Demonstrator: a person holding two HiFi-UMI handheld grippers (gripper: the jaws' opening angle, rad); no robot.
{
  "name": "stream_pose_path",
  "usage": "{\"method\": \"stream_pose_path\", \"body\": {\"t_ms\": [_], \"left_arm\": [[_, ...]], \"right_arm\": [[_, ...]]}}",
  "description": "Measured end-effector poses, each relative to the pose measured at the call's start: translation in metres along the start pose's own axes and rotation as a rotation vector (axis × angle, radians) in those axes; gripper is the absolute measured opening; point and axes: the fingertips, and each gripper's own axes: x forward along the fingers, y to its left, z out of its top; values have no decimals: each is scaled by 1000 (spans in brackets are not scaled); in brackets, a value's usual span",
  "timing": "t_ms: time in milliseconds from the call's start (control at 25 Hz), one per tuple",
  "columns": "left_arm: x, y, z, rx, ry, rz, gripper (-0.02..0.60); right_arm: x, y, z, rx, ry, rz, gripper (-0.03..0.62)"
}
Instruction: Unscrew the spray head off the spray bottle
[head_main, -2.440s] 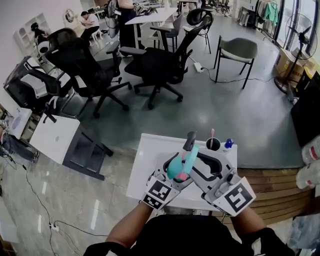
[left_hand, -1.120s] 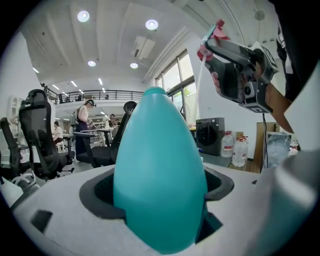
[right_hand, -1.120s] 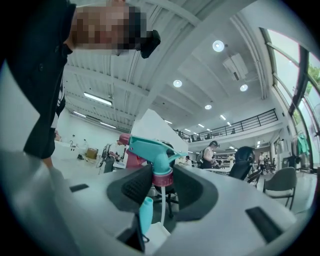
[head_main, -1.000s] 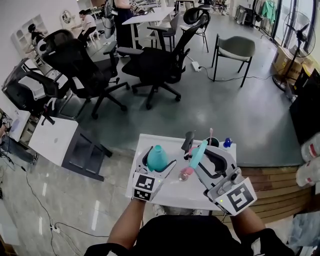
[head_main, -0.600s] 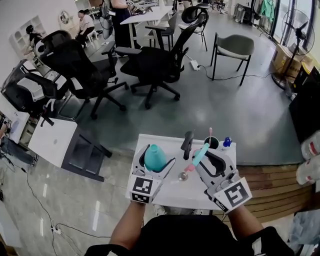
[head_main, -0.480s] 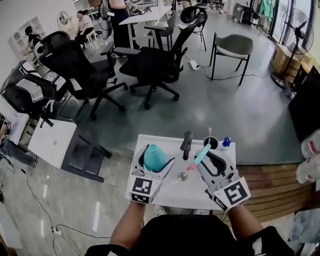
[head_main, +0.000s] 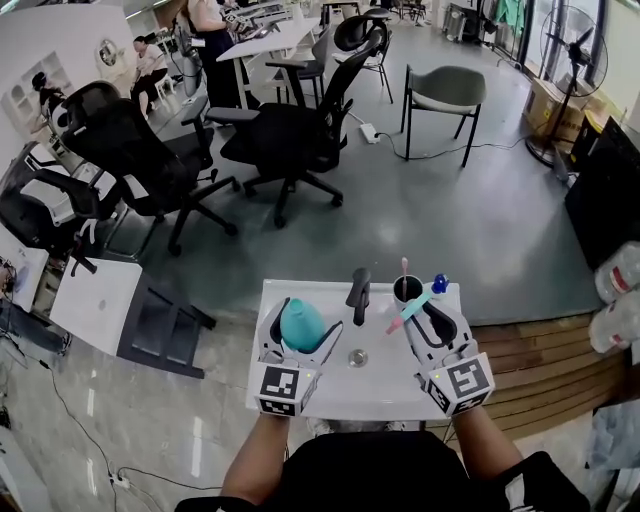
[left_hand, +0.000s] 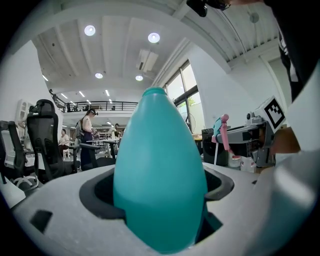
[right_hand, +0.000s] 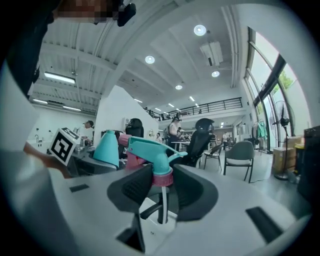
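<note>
Jaws of the left gripper (head_main: 298, 345) clamped the spray bottle (head_main: 300, 320); the right gripper (head_main: 432, 325) pinched the freed spray head (head_main: 408, 310). Tilting the open bottle risked a spill.

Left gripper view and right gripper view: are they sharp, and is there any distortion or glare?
Left gripper view: the bottle is so near that it looks soft; the picture's corners are black and straight lines bend. Right gripper view: the spray head is fairly sharp; the ceiling lamps glare, and straight lines curve here too.
</note>
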Motion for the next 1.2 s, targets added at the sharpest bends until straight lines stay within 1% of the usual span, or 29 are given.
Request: {"method": "stream_pose_path", "body": {"t_ms": [200, 360, 480, 600, 760, 1000, 1200], "left_arm": [[5, -4, 0, 1, -6, -3, 453], [8, -8, -1, -30, -4, -26, 453], [9, -11, -1, -35, -2, -34, 453], [12, -9, -4, -21, 2, -30, 453], [15, -8, -2, -8, 7, -27, 453], [17, -6, -2, -14, 5, -31, 454], [20, -7, -5, -13, 14, -34, 453]], "right_arm": [[-11, -26, -9, -6, 25, -114, 137], [-17, -37, -10, 3, 26, -177, 137], [-20, -40, -11, 2, 31, -182, 138], [-19, -40, -10, -14, 23, -174, 137], [-19, -44, -7, 6, 9, -183, 138], [-16, -42, -4, -17, 5, -180, 137], [-13, -43, -5, -7, 4, -179, 137]]}}
